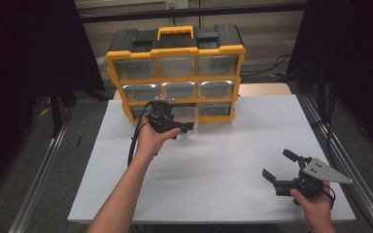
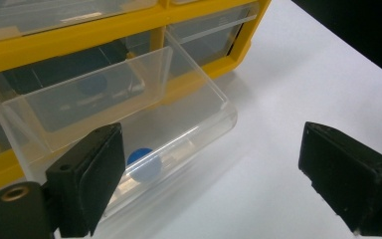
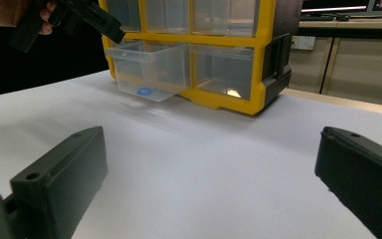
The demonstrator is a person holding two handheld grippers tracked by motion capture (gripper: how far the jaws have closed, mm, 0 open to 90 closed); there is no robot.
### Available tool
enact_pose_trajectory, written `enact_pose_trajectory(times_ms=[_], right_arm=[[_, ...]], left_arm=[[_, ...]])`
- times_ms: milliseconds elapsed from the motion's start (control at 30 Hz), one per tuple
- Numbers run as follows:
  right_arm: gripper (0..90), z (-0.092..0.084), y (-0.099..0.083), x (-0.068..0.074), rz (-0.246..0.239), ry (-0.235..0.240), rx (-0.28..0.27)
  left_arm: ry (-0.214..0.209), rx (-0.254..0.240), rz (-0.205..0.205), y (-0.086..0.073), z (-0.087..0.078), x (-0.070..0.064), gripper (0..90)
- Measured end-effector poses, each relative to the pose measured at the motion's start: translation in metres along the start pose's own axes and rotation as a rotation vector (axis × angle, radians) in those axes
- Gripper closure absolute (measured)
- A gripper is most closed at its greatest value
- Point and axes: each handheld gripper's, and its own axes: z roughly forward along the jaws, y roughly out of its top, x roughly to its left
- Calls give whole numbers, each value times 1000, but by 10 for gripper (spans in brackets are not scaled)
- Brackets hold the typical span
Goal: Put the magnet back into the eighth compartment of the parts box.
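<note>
Where the clear drawer stands open, a blue ball lies.

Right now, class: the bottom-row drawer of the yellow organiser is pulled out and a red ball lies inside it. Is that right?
Not quite. The drawer of the organiser is pulled out, but the ball inside it is blue, not red, as the left gripper view shows.

Dim room, bright tabletop (soft shadows); near jaws slightly blurred.
</note>
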Motion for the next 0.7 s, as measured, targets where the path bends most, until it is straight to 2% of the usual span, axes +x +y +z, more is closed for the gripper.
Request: enact_pose_trajectory(times_ms=[67, 100, 233, 267, 300, 433, 467, 533, 567, 700], right_arm=[[0, 0, 0, 0, -1, 2, -1], [0, 0, 0, 0, -1, 1, -1], [0, 0, 0, 0, 0, 2, -1], [0, 0, 0, 0, -1, 2, -2], [0, 0, 0, 0, -3, 2, -2], [0, 0, 0, 0, -2, 3, -2], [0, 0, 0, 0, -1, 1, -2], [0, 0, 0, 0, -3, 4, 0], [0, 0, 0, 1, -1, 5, 1], [0, 0, 0, 0, -2, 6, 3]], left_arm=[[2, 10, 15, 0, -2, 0, 110], [0, -8, -3, -1, -2, -2, 109], [-7, -14, 4, -2, -4, -2, 110], [-6, -3, 22, -3, -5, -1, 110], [-4, -14, 4, -3, -5, -3, 111], [-18, -27, 3, -5, -6, -3, 125], [-17, -28, 1, -6, -6, -4, 138], [-26, -17, 24, -7, -8, -4, 164], [-34, -37, 8, -8, -7, -5, 182], [-36, -47, 18, -10, -8, -7, 259]])
